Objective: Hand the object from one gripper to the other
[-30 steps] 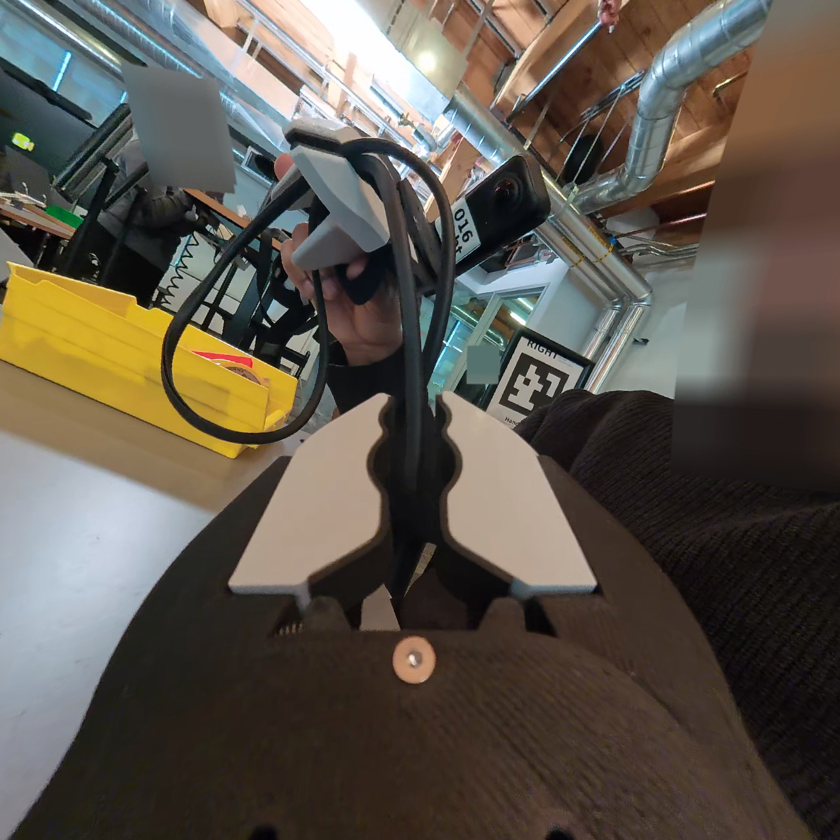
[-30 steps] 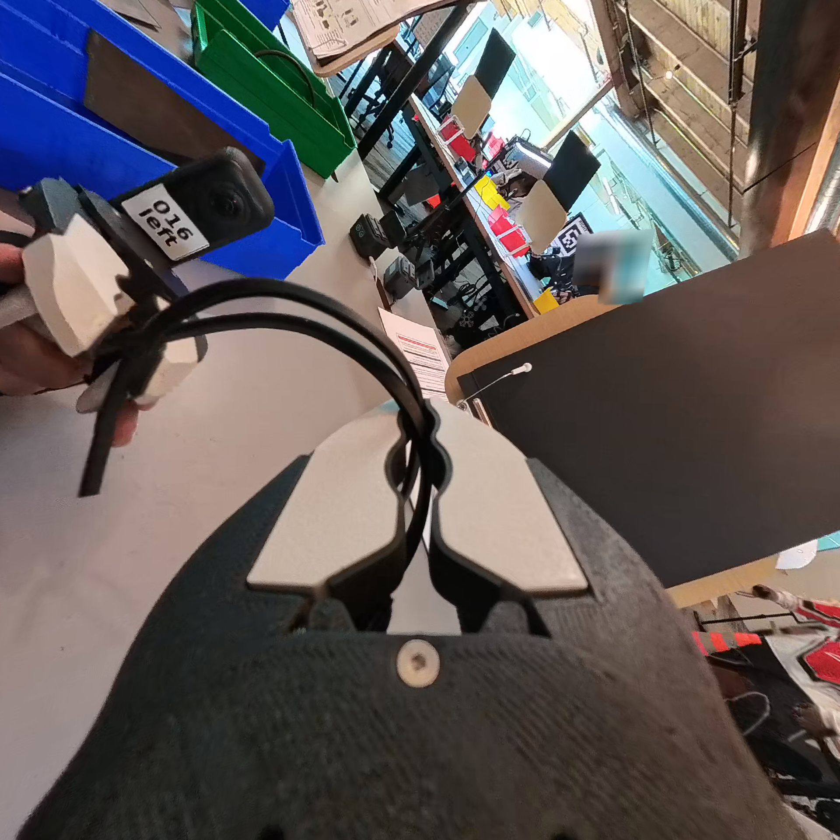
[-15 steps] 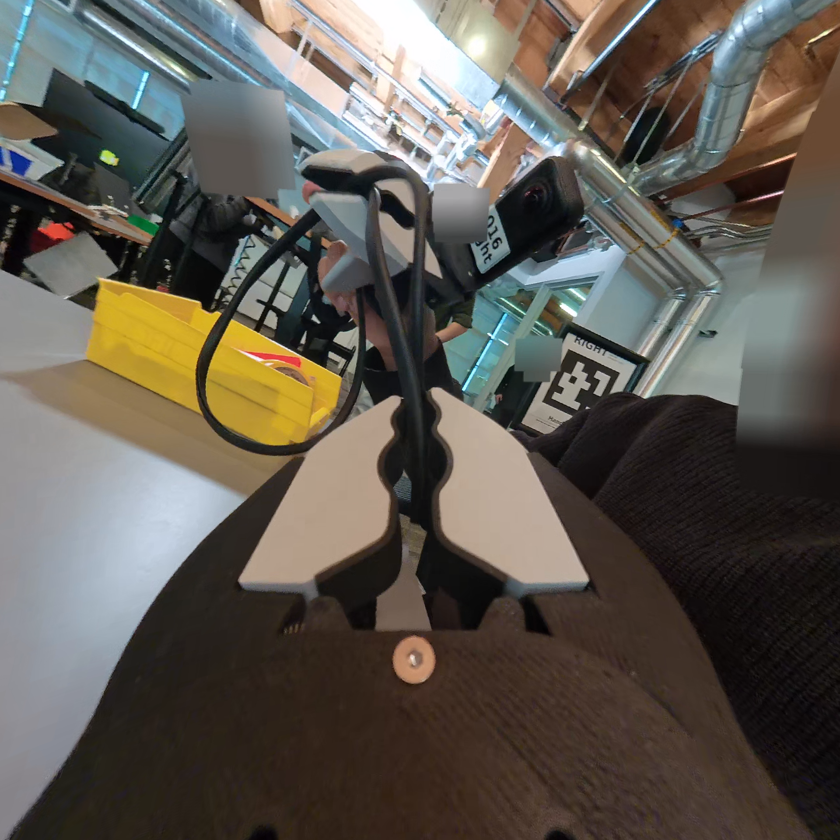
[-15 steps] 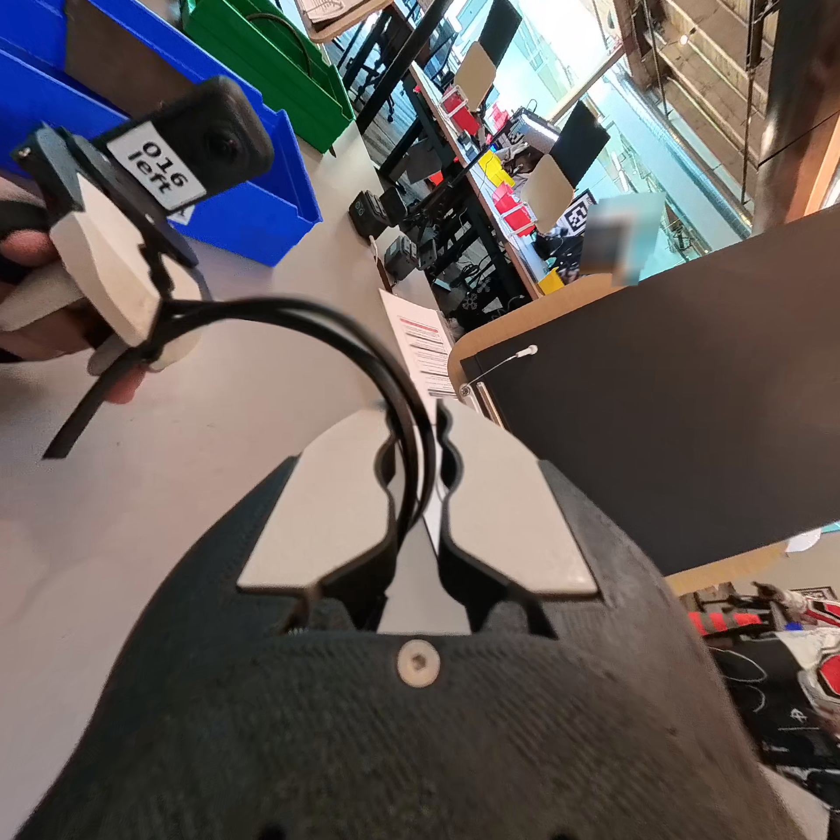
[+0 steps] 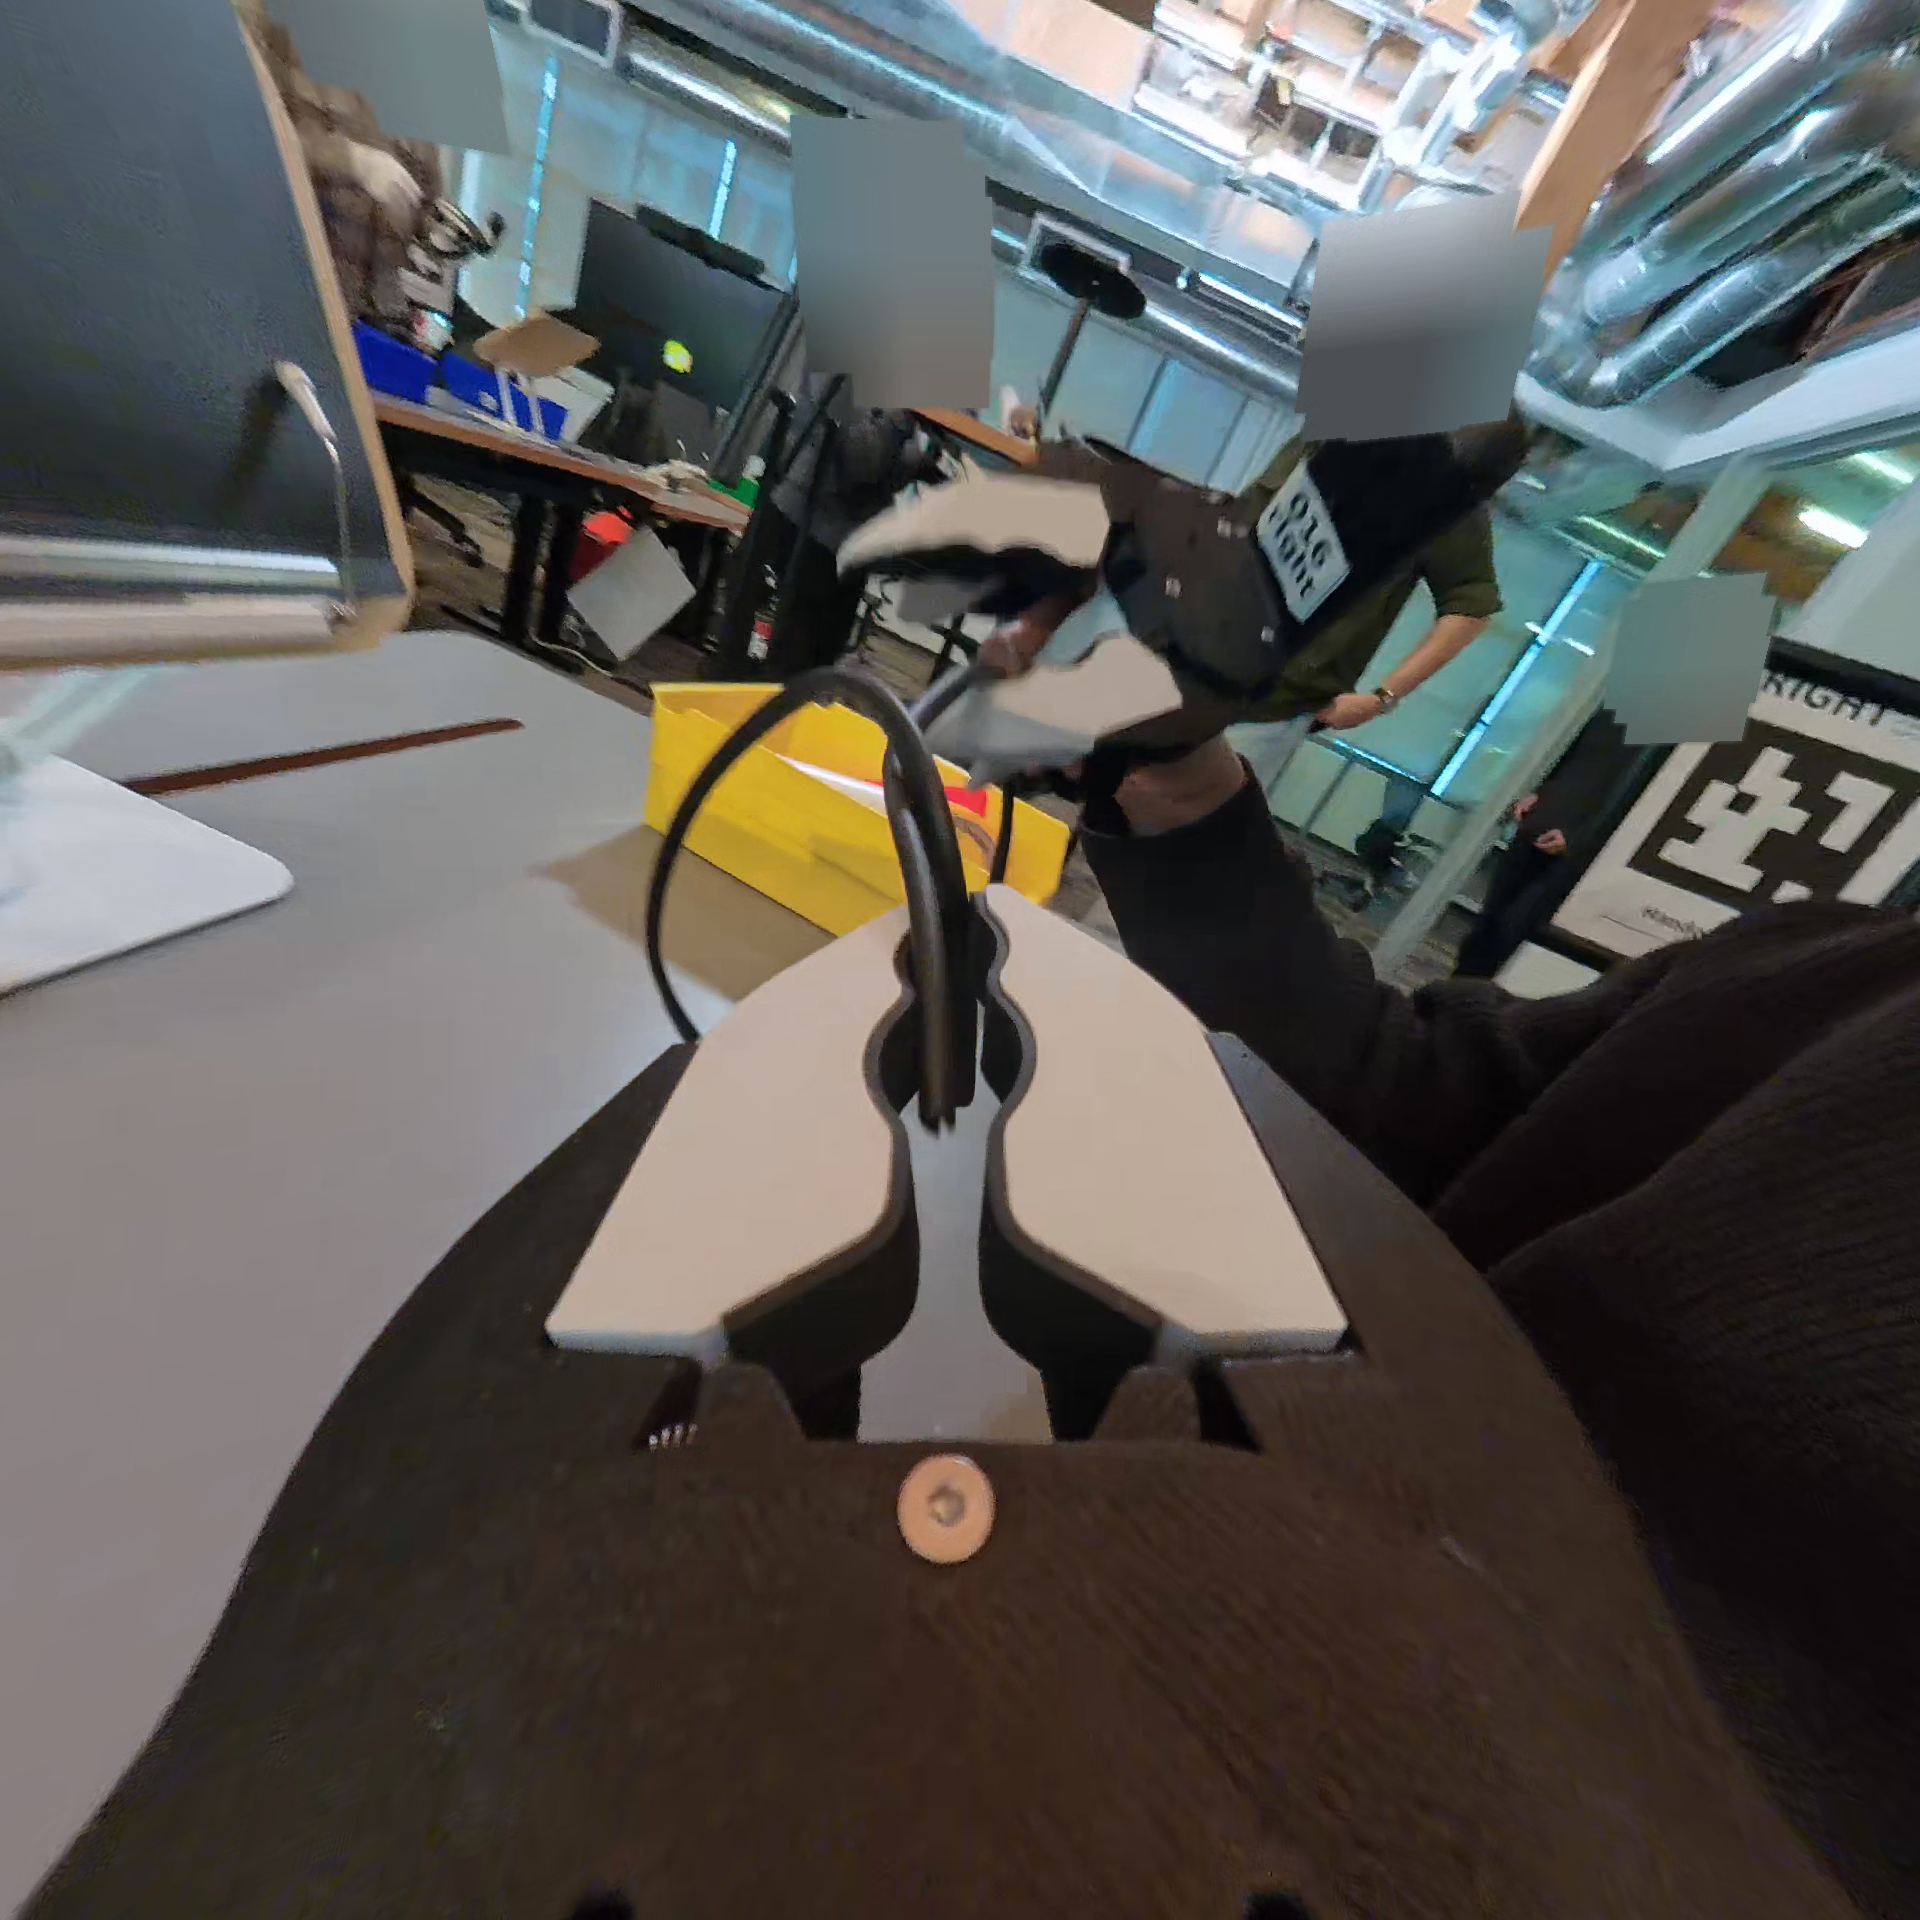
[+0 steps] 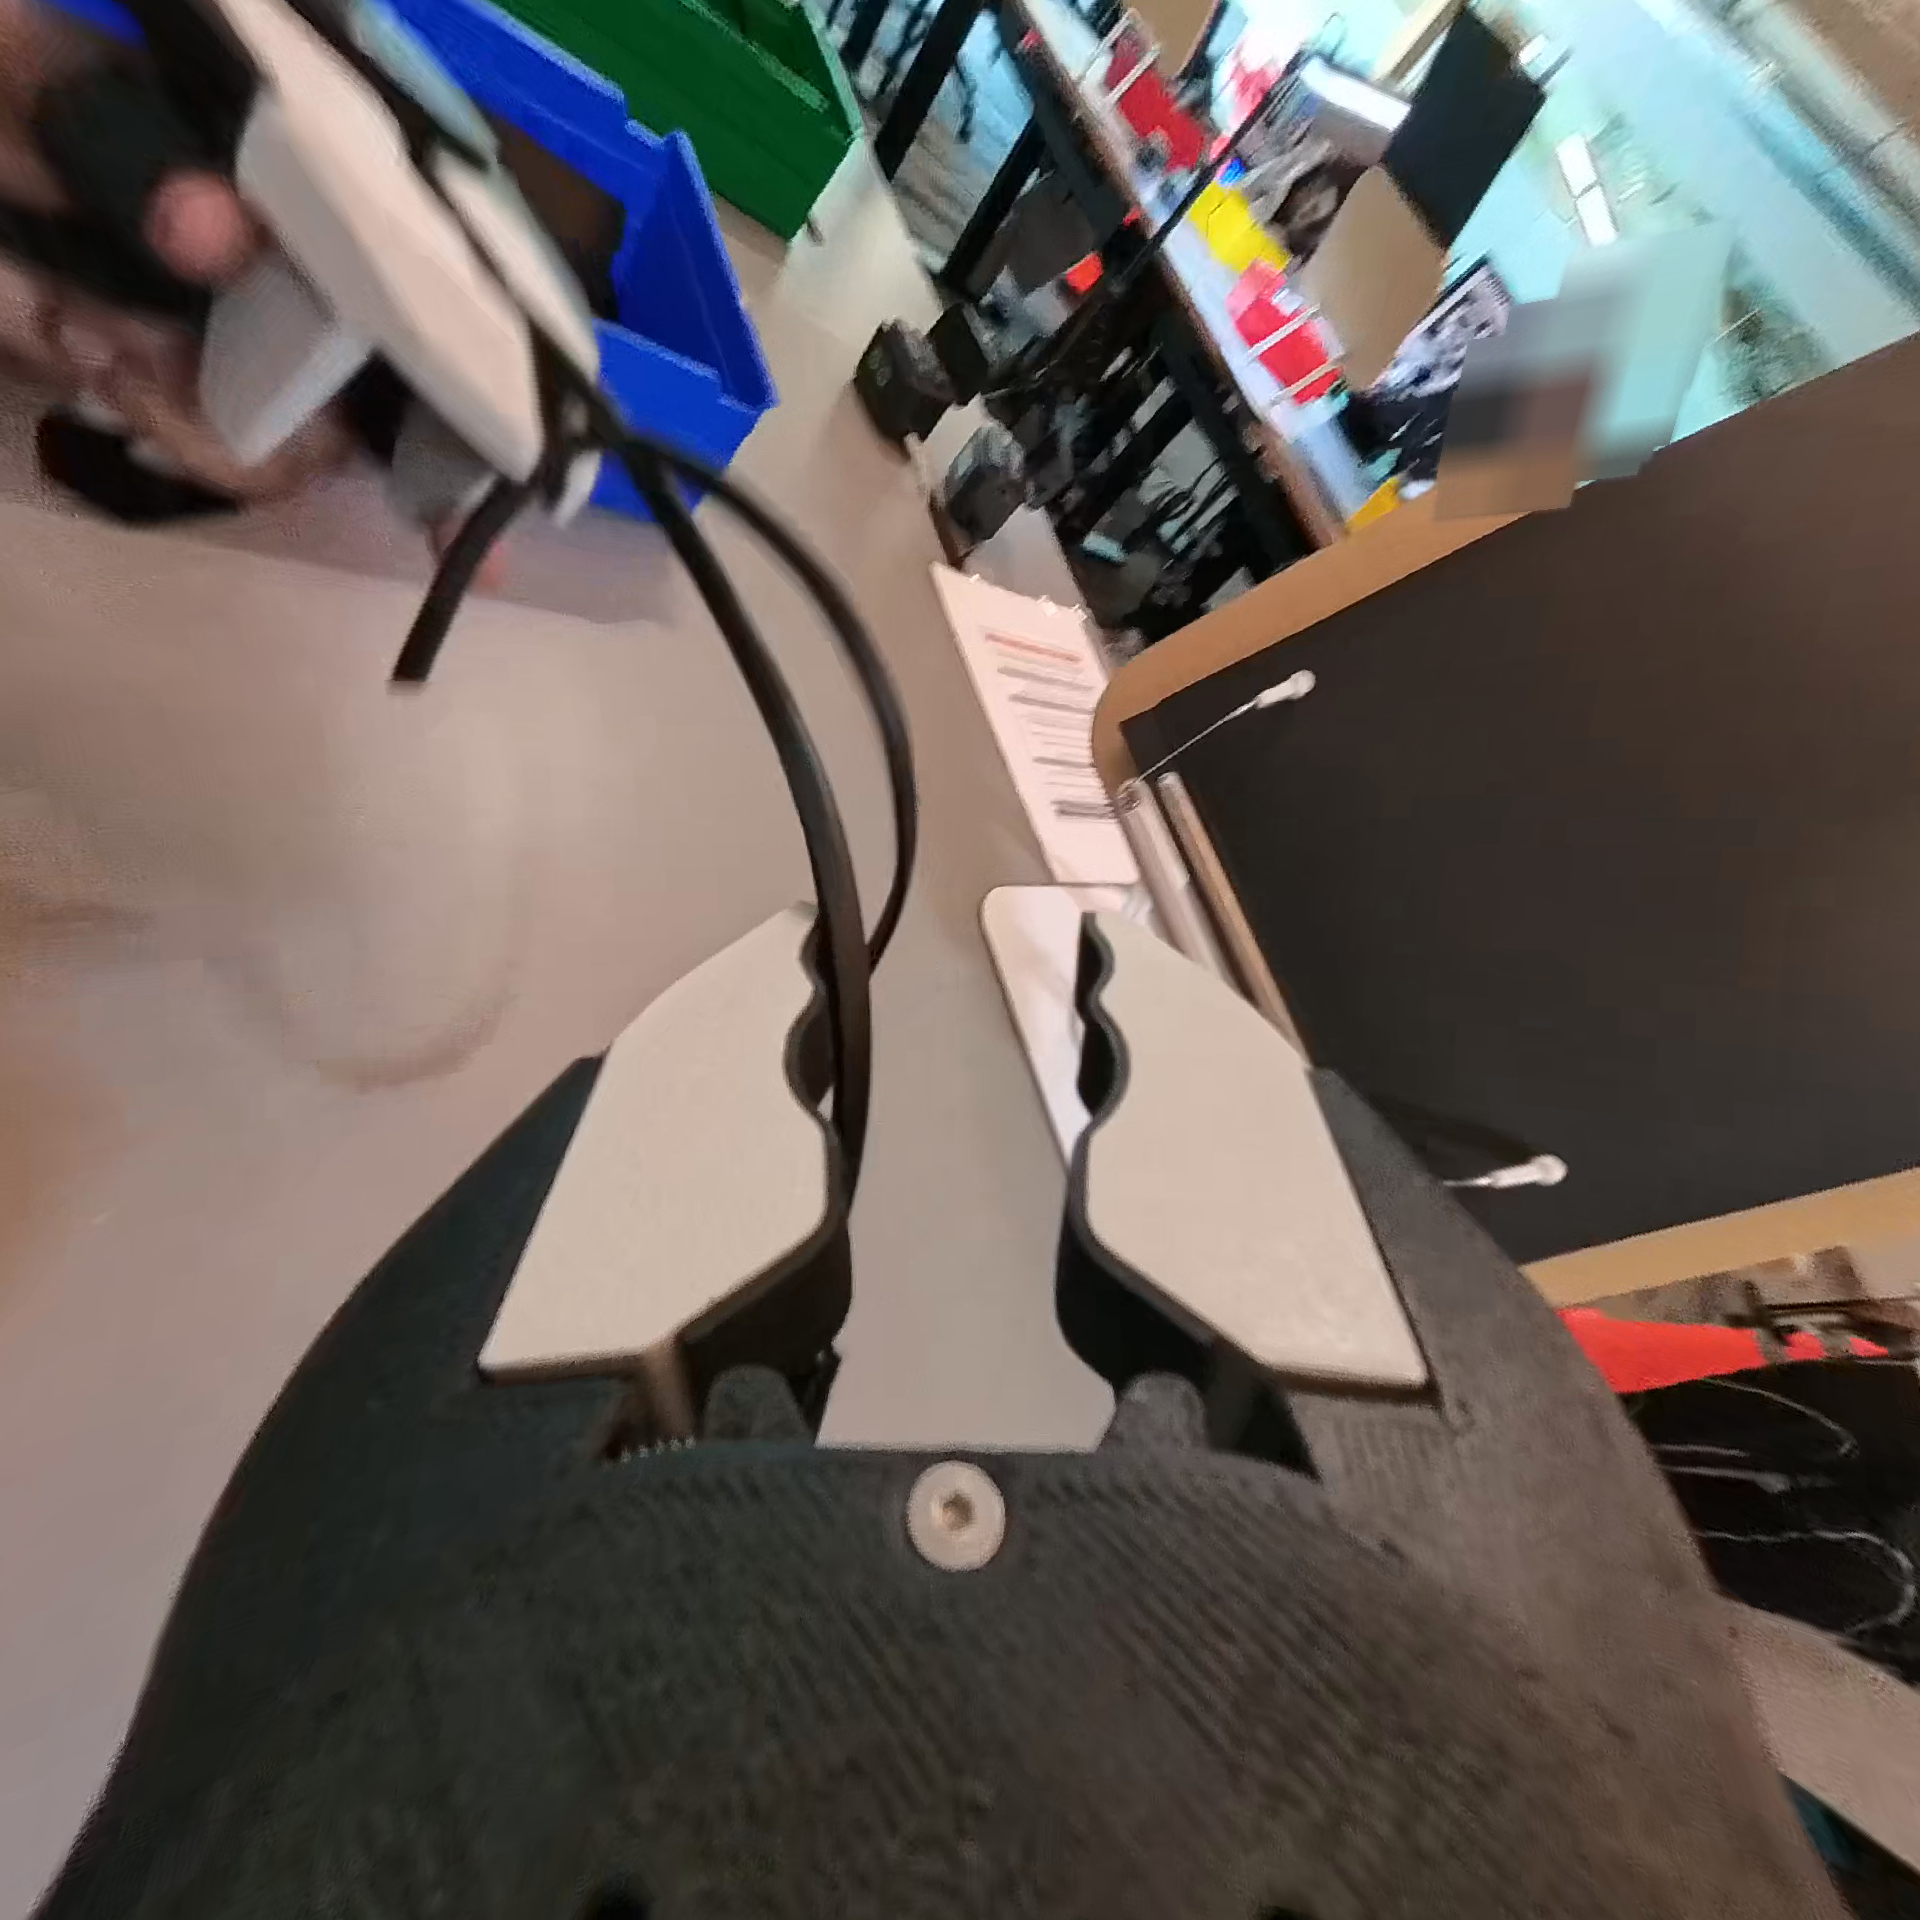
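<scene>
A black cable (image 5: 925, 831) bent into a loop is clamped between the fingers of my left gripper (image 5: 940, 925), which is shut on it. In the right wrist view the cable (image 6: 821, 790) runs along the inner side of my right gripper's left finger (image 6: 686, 1143). My right gripper (image 6: 940, 920) is open, its jaws well apart and not clamping the cable. The right gripper (image 5: 904, 634) shows open beyond the loop in the left wrist view. The left gripper (image 6: 551, 457) shows blurred at upper left in the right wrist view, holding the cable's other part above the grey table (image 6: 312, 831).
A yellow bin (image 5: 790, 790) sits on the table behind the loop. A blue bin (image 6: 665, 353) and a green bin (image 6: 727, 125) stand at the far side. A black panel with a wooden edge (image 6: 1558, 831) stands to the right, with a paper sheet (image 6: 1039, 727) beside it. The gap from one gripper's tips to the other's is roughly 11 cm.
My right gripper has opened and let go of the cable. My left gripper stays shut on it. Both grippers have swung, and the left view now looks lower across the table.
</scene>
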Demonstrator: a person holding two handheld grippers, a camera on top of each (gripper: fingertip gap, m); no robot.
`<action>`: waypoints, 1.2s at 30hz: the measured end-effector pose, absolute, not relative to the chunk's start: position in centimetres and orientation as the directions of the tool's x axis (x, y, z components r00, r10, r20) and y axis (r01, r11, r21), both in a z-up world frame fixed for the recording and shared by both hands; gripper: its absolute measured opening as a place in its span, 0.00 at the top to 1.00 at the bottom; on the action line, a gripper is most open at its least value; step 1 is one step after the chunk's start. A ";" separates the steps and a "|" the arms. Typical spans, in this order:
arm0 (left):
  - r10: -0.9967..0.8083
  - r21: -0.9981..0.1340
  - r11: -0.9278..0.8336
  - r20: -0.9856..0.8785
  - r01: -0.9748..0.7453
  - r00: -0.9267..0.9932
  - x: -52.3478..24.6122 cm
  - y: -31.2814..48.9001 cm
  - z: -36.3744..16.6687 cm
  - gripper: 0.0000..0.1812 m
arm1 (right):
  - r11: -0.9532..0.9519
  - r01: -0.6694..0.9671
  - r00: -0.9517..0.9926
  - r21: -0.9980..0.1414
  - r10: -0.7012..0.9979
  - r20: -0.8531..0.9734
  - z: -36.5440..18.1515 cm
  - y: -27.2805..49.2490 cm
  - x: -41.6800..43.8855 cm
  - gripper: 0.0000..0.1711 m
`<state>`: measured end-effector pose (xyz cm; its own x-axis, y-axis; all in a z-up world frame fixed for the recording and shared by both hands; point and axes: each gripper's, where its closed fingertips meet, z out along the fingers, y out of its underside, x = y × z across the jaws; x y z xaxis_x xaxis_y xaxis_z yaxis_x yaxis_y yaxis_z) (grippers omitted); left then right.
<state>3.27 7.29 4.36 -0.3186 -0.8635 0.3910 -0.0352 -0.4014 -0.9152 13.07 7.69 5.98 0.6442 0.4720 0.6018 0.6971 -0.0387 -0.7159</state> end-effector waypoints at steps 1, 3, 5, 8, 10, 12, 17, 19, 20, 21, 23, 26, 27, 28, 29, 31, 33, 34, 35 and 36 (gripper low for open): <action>-0.869 -0.914 -0.404 0.389 -0.013 -0.307 2.9 7.6 5.2 0.97 | -0.065 0.704 0.639 -0.707 0.493 0.590 5.5 7.5 13.3 0.73; -0.879 -0.910 -0.414 0.392 0.026 -0.272 2.3 8.6 6.7 0.97 | -0.103 0.730 0.620 -0.675 0.515 0.592 4.7 7.1 13.8 0.73; -0.894 -0.914 -0.401 0.379 0.051 -0.241 1.8 9.4 7.9 0.97 | -0.127 0.742 0.609 -0.658 0.536 0.585 4.4 6.7 14.1 0.73; -0.930 -0.939 -0.336 0.318 0.073 -0.184 1.4 10.4 9.6 0.97 | -0.130 0.738 0.606 -0.662 0.559 0.566 4.6 5.9 14.1 0.72; -0.945 -0.951 -0.298 0.282 0.083 -0.165 1.4 10.7 10.8 0.96 | -0.124 0.737 0.613 -0.664 0.535 0.581 5.4 5.7 14.6 0.72; -0.955 -0.958 -0.267 0.250 0.101 -0.157 1.6 10.8 11.9 0.96 | -0.117 0.732 0.624 -0.671 0.510 0.592 6.3 5.4 15.0 0.72; -0.959 -0.959 -0.240 0.210 0.153 -0.192 2.9 10.5 15.1 0.96 | -0.072 0.710 0.655 -0.701 0.433 0.619 8.5 5.1 15.9 0.75; -0.963 -0.961 -0.218 0.184 0.169 -0.198 3.6 10.4 16.6 0.97 | -0.042 0.695 0.667 -0.718 0.411 0.621 9.2 5.2 15.9 0.76; -0.964 -0.962 -0.209 0.173 0.173 -0.203 4.0 10.3 17.3 0.97 | -0.034 0.686 0.672 -0.727 0.411 0.615 9.4 5.3 15.8 0.77; -0.964 -0.963 -0.201 0.162 0.177 -0.209 4.3 10.2 18.2 0.96 | -0.031 0.679 0.676 -0.733 0.416 0.608 9.3 5.3 15.8 0.77; -0.963 -0.966 -0.181 0.136 0.186 -0.231 5.0 9.7 19.7 0.96 | -0.037 0.674 0.680 -0.738 0.424 0.599 9.0 5.5 15.8 0.77; -0.965 -0.966 -0.150 0.097 0.210 -0.242 5.7 9.1 22.0 0.96 | -0.056 0.660 0.692 -0.749 0.434 0.577 8.3 5.9 15.9 0.77; -0.965 -0.965 -0.147 0.091 0.219 -0.247 5.9 8.9 22.6 0.96 | -0.054 0.647 0.698 -0.761 0.442 0.563 8.0 6.1 15.7 0.77; -0.962 -0.963 -0.149 0.088 0.226 -0.257 6.1 8.7 23.3 0.96 | -0.050 0.631 0.704 -0.774 0.456 0.544 7.7 6.2 15.4 0.77; -0.959 -0.961 -0.152 0.087 0.231 -0.269 6.3 8.4 23.9 0.96 | -0.047 0.615 0.709 -0.787 0.471 0.525 7.3 6.3 15.0 0.77; -0.955 -0.959 -0.159 0.088 0.235 -0.285 6.7 8.0 24.9 0.96 | -0.049 0.585 0.717 -0.810 0.497 0.488 6.5 6.7 14.4 0.77; -0.952 -0.956 -0.162 0.088 0.242 -0.293 7.0 7.7 25.8 0.96 | -0.047 0.549 0.729 -0.835 0.516 0.450 5.6 7.1 13.8 0.76; -0.951 -0.955 -0.166 0.089 0.246 -0.298 7.1 7.6 26.2 0.96 | -0.044 0.526 0.734 -0.850 0.528 0.427 5.1 7.3 13.4 0.76; -0.948 -0.953 -0.171 0.090 0.251 -0.305 7.2 7.4 26.6 0.96 | -0.040 0.498 0.741 -0.866 0.538 0.402 4.6 7.5 13.0 0.76; -0.946 -0.950 -0.177 0.092 0.258 -0.310 7.2 7.3 27.0 0.96 | -0.035 0.470 0.743 -0.882 0.555 0.374 4.0 7.6 12.6 0.76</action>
<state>7.18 7.25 27.02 -0.3104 -0.9461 0.0925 0.2577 -0.1774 -0.9498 12.56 7.63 4.04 0.7432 0.5547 0.3741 0.4703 -0.0353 -0.8818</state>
